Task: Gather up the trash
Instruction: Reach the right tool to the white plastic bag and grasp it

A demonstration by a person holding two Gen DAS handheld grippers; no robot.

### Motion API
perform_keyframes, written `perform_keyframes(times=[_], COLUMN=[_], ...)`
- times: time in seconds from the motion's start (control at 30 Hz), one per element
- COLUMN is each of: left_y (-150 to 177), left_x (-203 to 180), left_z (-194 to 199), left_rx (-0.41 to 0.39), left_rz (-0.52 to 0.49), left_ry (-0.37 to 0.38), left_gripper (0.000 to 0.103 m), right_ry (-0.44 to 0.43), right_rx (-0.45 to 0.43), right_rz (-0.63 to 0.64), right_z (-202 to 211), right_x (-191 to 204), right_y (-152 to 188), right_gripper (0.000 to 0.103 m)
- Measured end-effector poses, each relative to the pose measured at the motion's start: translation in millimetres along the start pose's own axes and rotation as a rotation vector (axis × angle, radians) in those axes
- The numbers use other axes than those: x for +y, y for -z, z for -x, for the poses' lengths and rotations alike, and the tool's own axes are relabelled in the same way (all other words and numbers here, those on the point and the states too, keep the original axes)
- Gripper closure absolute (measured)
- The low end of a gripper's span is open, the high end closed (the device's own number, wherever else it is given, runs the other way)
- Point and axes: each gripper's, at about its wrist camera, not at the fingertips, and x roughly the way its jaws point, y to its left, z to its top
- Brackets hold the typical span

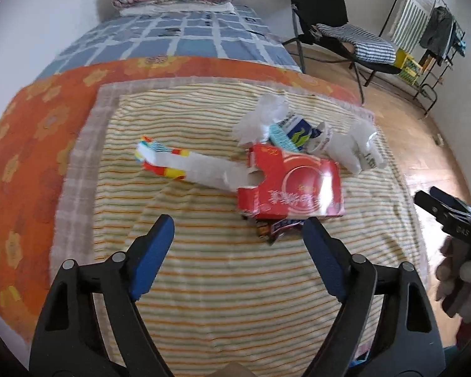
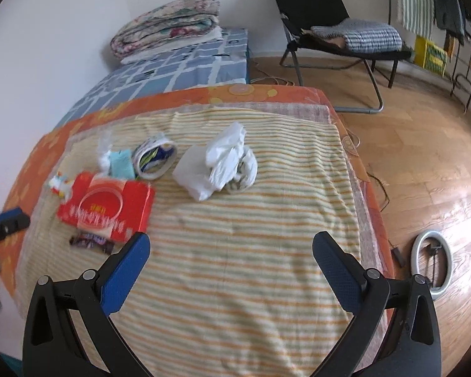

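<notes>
Left wrist view shows our left gripper (image 1: 237,231) and right gripper (image 2: 230,249) with fingers spread empty above the bed (image 1: 204,282); we should straddle the red box (image 1: 295,188) squarely.

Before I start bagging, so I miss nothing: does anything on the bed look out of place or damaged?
Yes. Litter lies on the striped towel: a red carton torn open at one end, a dark snack wrapper tucked under its near edge, a crumpled white plastic bag, and a squashed paper cup. Nothing looks spilled.
</notes>
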Motion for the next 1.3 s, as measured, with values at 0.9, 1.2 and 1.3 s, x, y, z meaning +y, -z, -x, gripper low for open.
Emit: perform_keyframes(times=[0.9,1.2,1.3], left_y=[-76.1,-82.3,-84.9], left_x=[-120.9,-133.1,-132.8], left_z=[-99.8,-130.1,-138.7], left_rx=[0.069,0.074,0.080], left_rz=[-0.267,-0.280,-0.273], left_ry=[0.133,0.116,0.115], left_gripper=[0.075,0.082,0.083], right_ry=[-0.117,-0.134,-0.145], right_rx=[0.065,0.089,0.099], right_rz=[-0.223,-0.212,-0.209], right_z=[-89.8,-110.1,-115.2], right_x=[-36.4,-31.7,-28.8], right_y=[-70.4,-72.3,-71.2], right_gripper=[0.000,0.005,0.006])
